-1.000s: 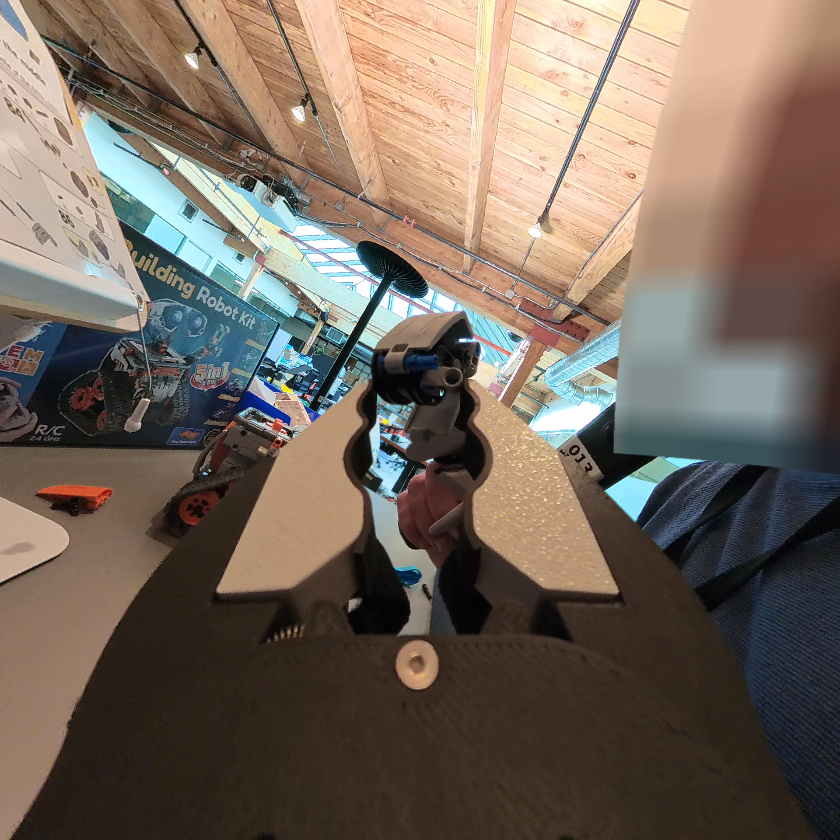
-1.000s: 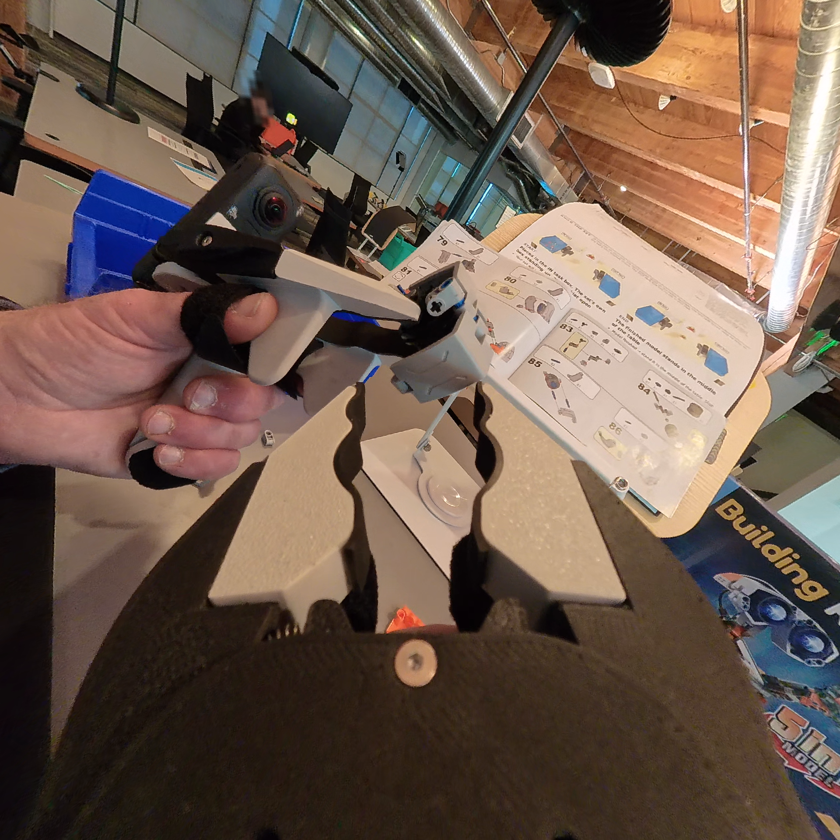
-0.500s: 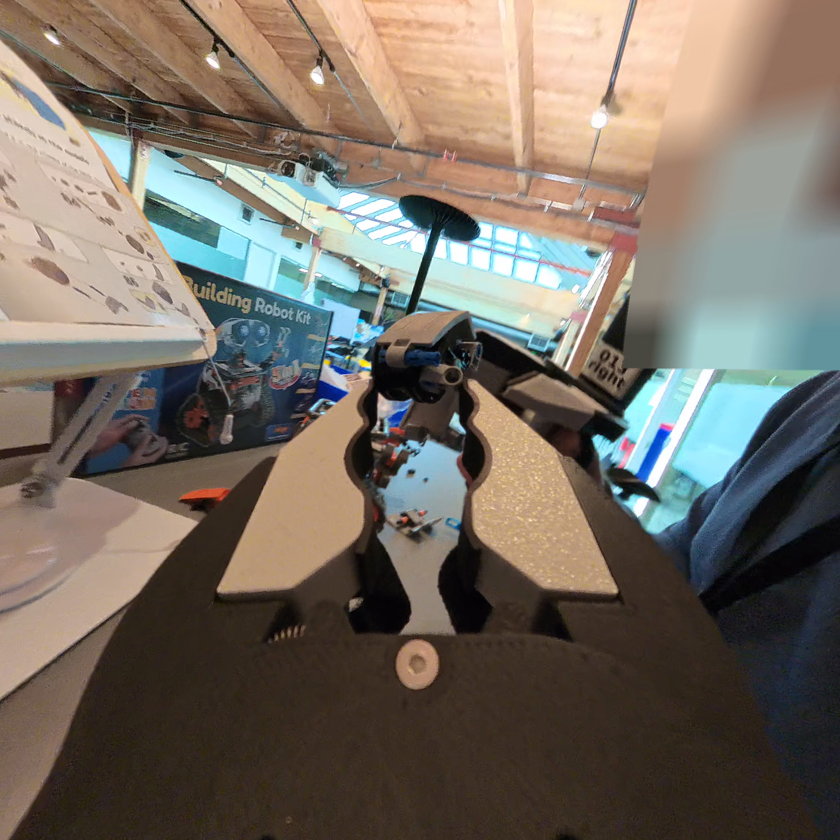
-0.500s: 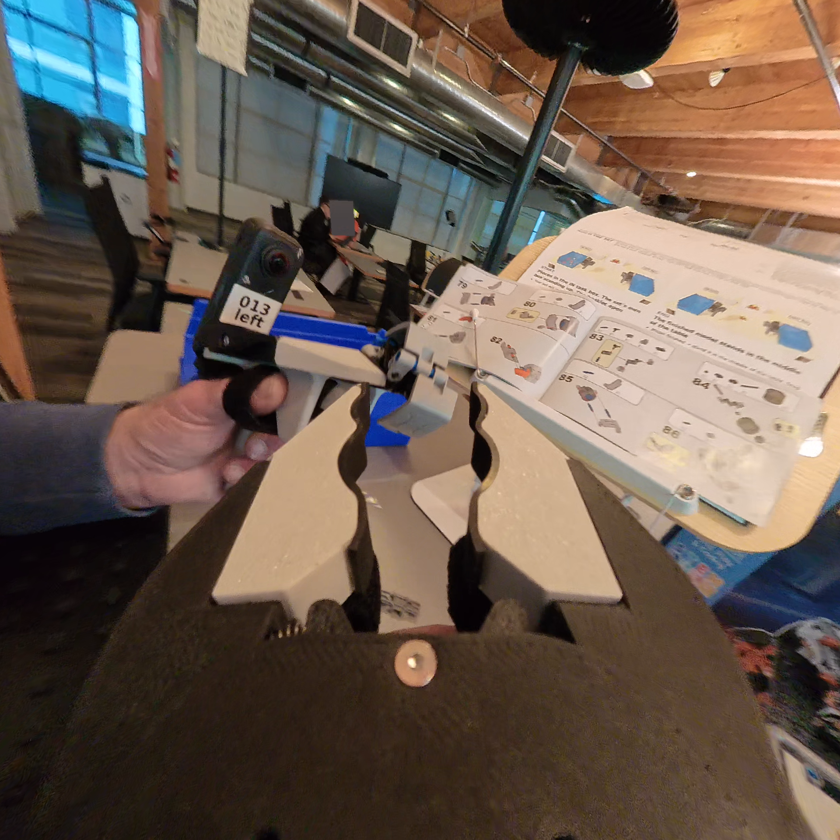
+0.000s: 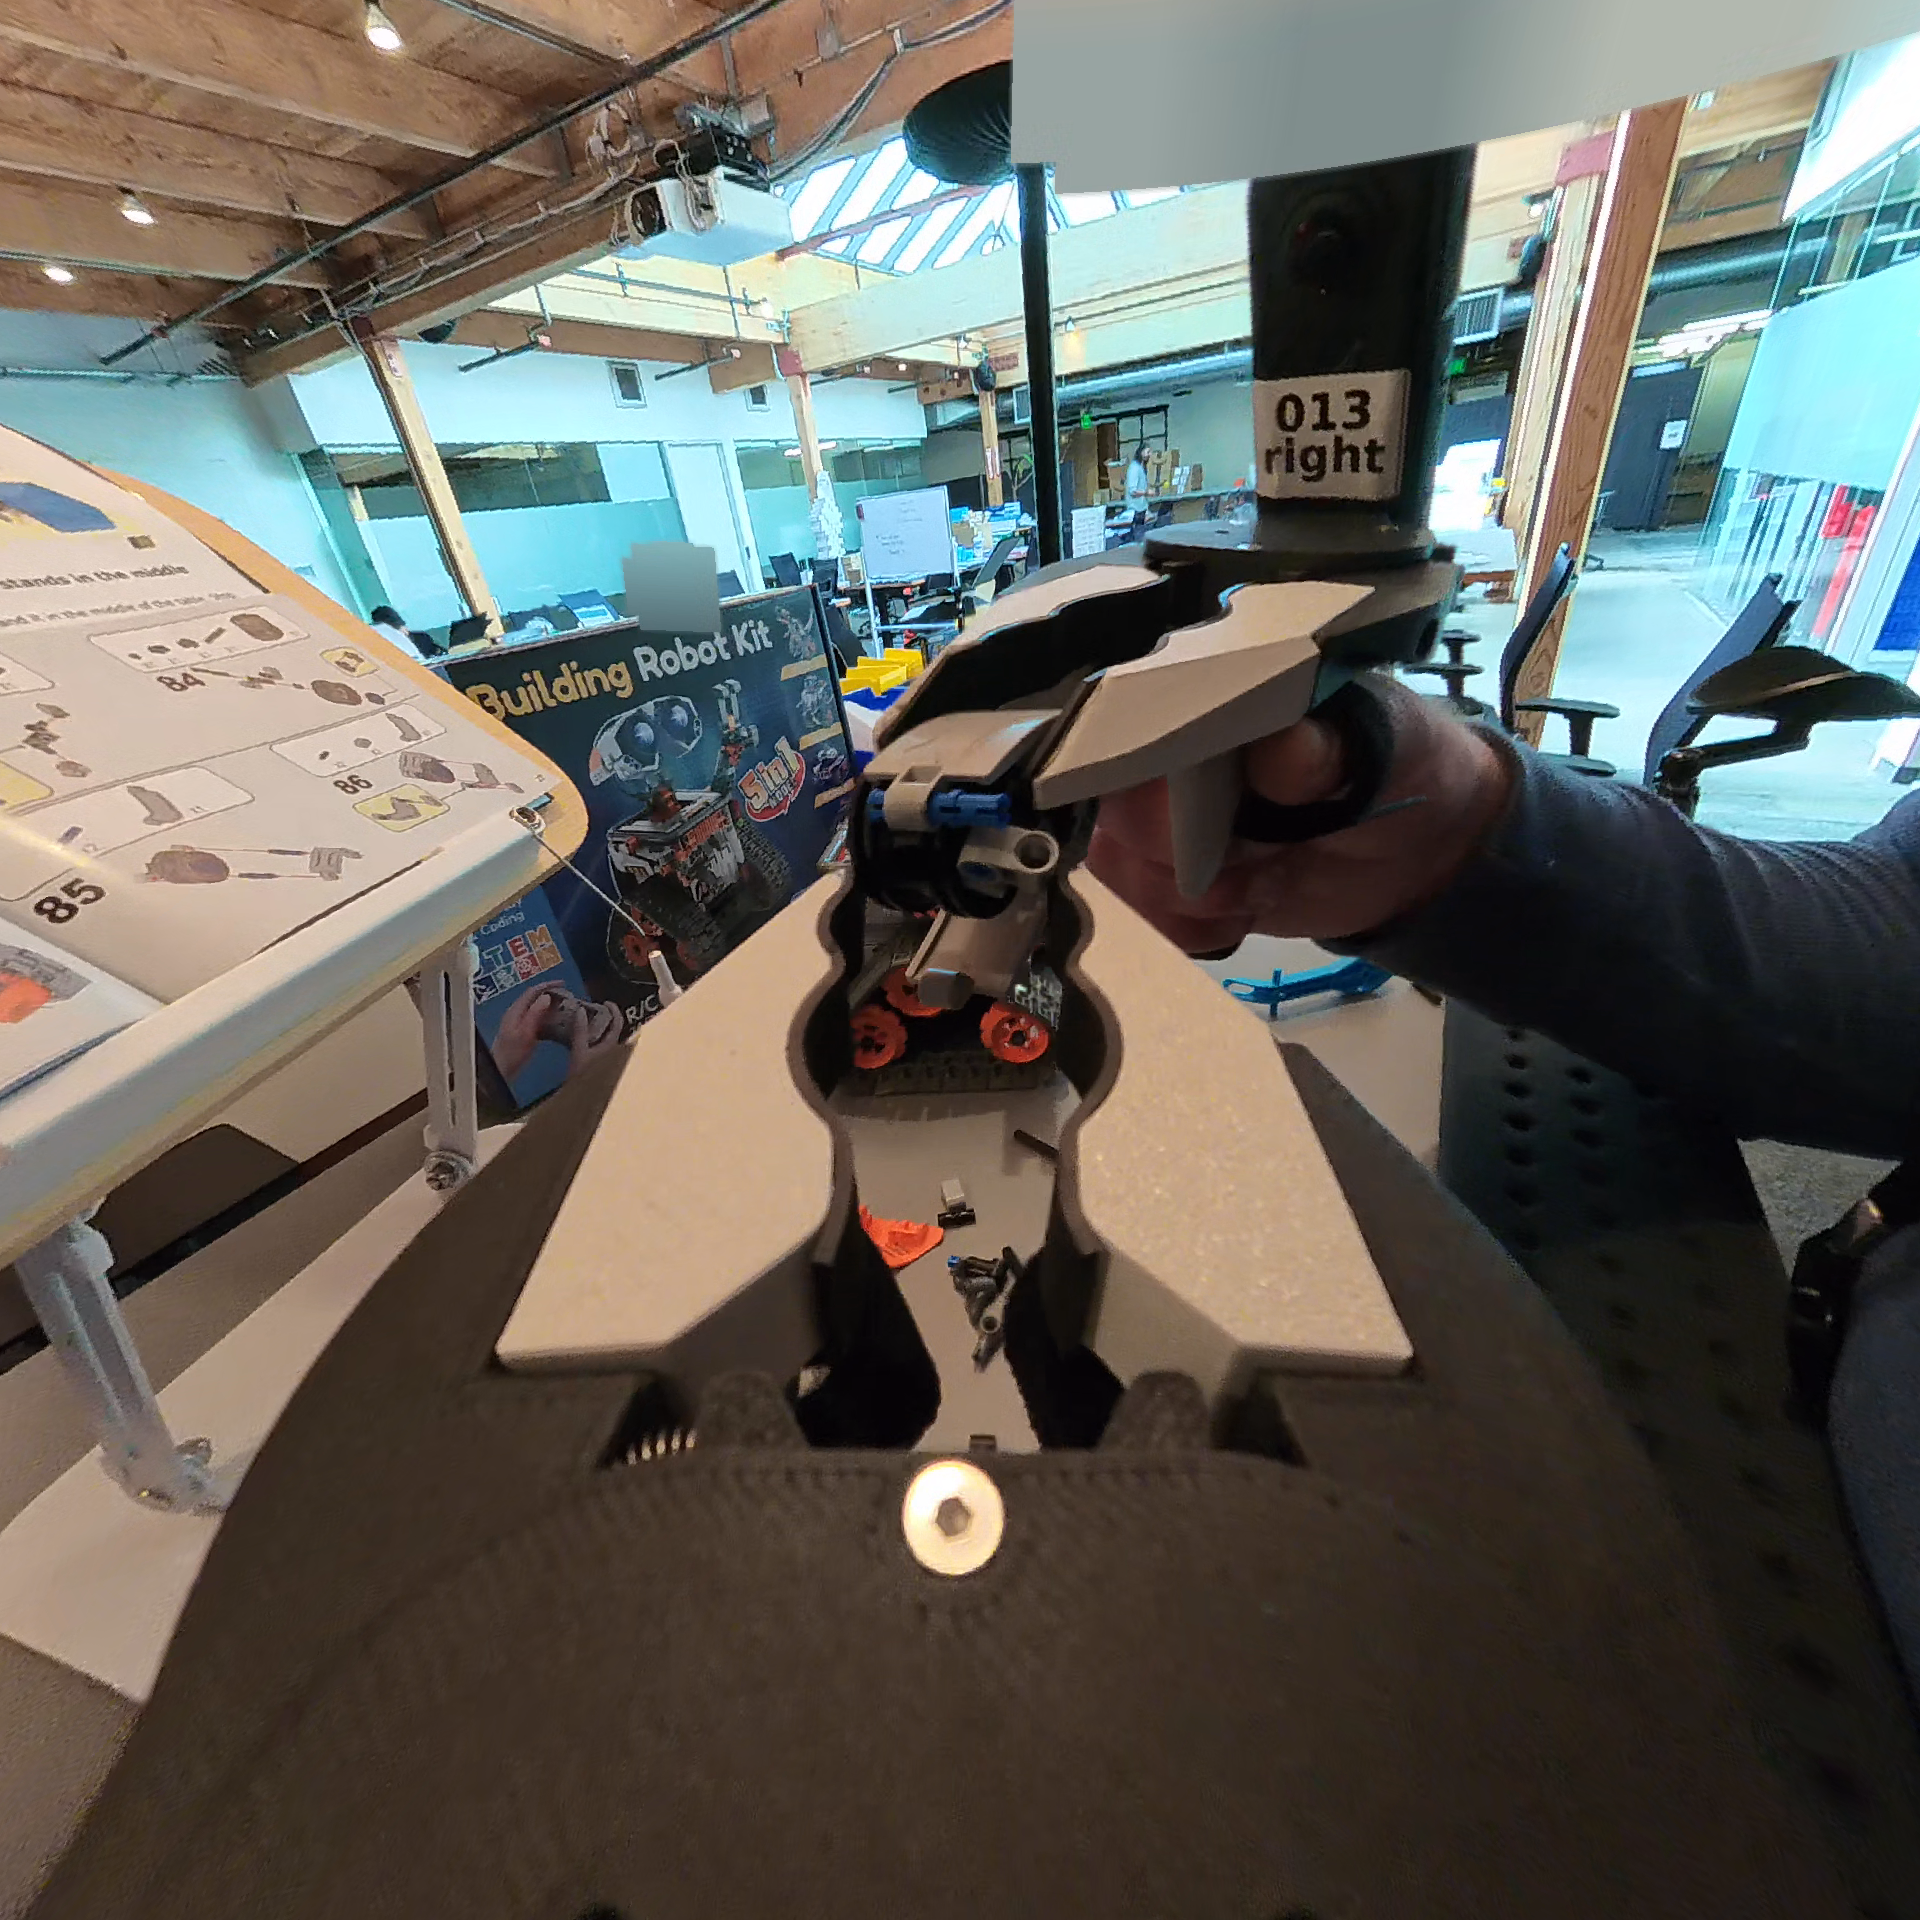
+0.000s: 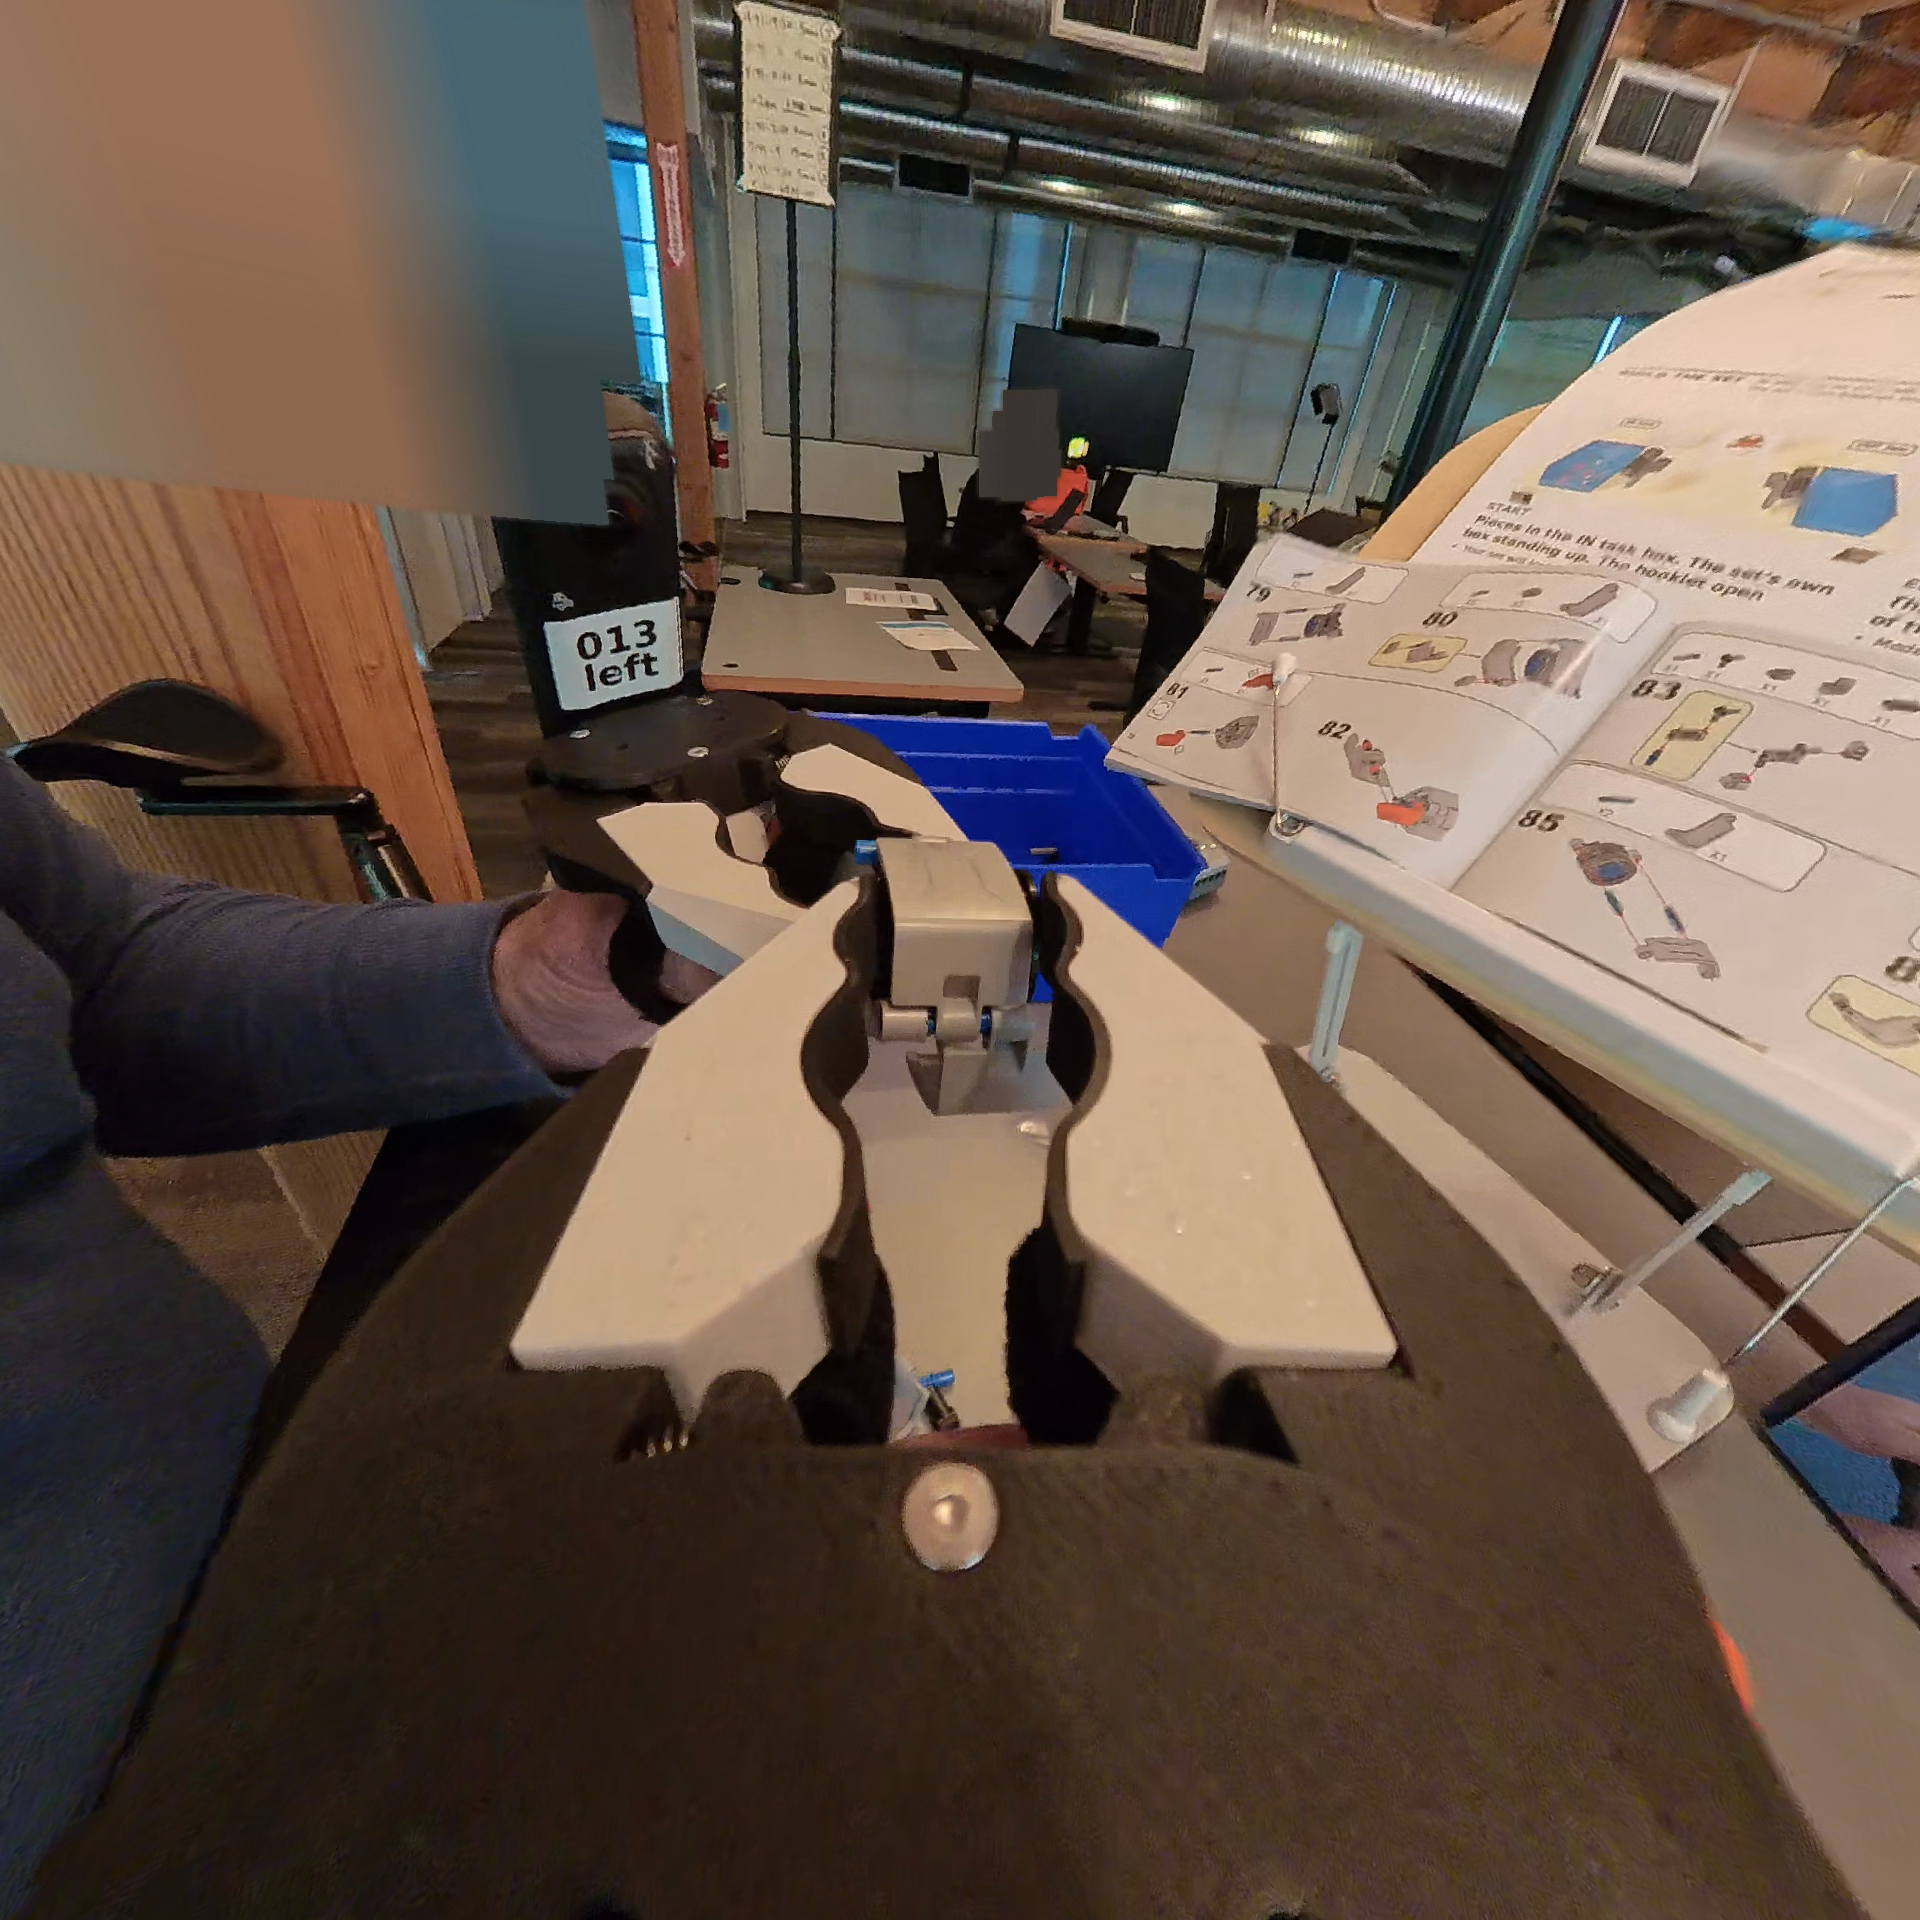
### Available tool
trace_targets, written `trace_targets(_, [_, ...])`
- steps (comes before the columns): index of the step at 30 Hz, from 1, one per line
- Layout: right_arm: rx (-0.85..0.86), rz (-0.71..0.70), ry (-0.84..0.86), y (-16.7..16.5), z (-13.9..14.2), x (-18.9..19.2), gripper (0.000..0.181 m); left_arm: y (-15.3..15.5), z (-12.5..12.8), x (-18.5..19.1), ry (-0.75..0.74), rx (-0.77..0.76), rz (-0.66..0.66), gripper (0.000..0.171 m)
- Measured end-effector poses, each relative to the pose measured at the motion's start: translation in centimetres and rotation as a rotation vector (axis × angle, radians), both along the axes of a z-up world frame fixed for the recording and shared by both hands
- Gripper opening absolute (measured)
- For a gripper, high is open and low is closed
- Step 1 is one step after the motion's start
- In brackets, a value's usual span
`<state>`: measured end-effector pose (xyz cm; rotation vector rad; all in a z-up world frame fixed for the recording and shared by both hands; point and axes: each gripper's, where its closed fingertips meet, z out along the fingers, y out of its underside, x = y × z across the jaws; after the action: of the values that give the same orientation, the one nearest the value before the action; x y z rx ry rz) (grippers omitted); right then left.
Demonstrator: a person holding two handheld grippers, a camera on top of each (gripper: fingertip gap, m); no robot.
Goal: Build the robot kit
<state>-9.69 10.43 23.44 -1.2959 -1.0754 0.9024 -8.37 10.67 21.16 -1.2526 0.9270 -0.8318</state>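
At far left we see a manual point(image 5: 208, 727) lying open on a tilted stand point(image 5: 260, 997), propped so its pages face whoever works here. Behind it a kit box point(image 5: 665, 790) stands upright on the bench point(image 5: 935, 1143).

Our left gripper point(image 5: 951, 894) is narrowed onto a grey block assembly point(image 5: 966, 842), its fingers point(image 5: 717, 1122) pinching the lower black-and-grey part, so the piece is held up in the air over the bench rather than resting on it. A blue pin point(image 5: 961, 805) shows at its hinge. Below, between the fingers, a tracked model point(image 5: 951, 1023) with orange wheels sits on the bench, with loose parts point(image 5: 935, 1236) scattered nearer us.

Our right gripper point(image 6: 951, 935) comes in from the other side, narrowed around the same assembly point(image 6: 951, 925), its tips flanking the grey cap; we judge it gripping, though contact on both sides is hard to confirm. The two grippers meet at roughly a right angle, which lets each hold a different part of the piece. In the right view a blue bin point(image 6: 1039, 821) sits behind, the manual point(image 6: 1558, 748) at right.
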Motion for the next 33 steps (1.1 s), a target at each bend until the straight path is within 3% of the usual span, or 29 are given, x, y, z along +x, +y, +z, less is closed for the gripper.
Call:
trace_targets(6, [0.124, -0.020, 0.094, -0.8, 1.3, -0.2, 0.027, -1.0, 1.0, 0.2, -0.162, -0.113, -0.126, 0.031])
trace_targets(9, [0.141, 0.003, 0.120, -1.3, 1.8, -0.1, 0.026, -1.5, 0.6, 0.8, -0.159, -0.152, -0.174, 0.030])
trace_targets(11, [0.092, 0.012, 0.166, -1.2, 2.2, 0.1, 0.025, -1.8, 0.5, 1.0, -0.153, -0.134, -0.172, 0.000])
trace_targets(15, [0.056, 0.038, 0.170, -1.2, 2.1, 0.3, 0.025, -1.8, 0.1, 1.0, -0.139, -0.133, -0.166, 0.000])
trace_targets(19, [0.028, 0.058, 0.170, -1.1, 1.7, 0.5, 0.025, -1.8, 0.4, 1.1, -0.182, -0.212, -0.212, 0.036])
trace_targets(21, [0.010, 0.074, 0.164, -1.2, 1.5, 0.4, 0.025, -1.6, 0.6, 0.8, -0.227, -0.254, -0.240, 0.045])
trace_targets(33, [0.022, 0.071, 0.076, -1.1, 0.2, 0.2, 0.025, -1.1, 1.1, -0.2, -0.239, -0.242, -0.239, 0.030])
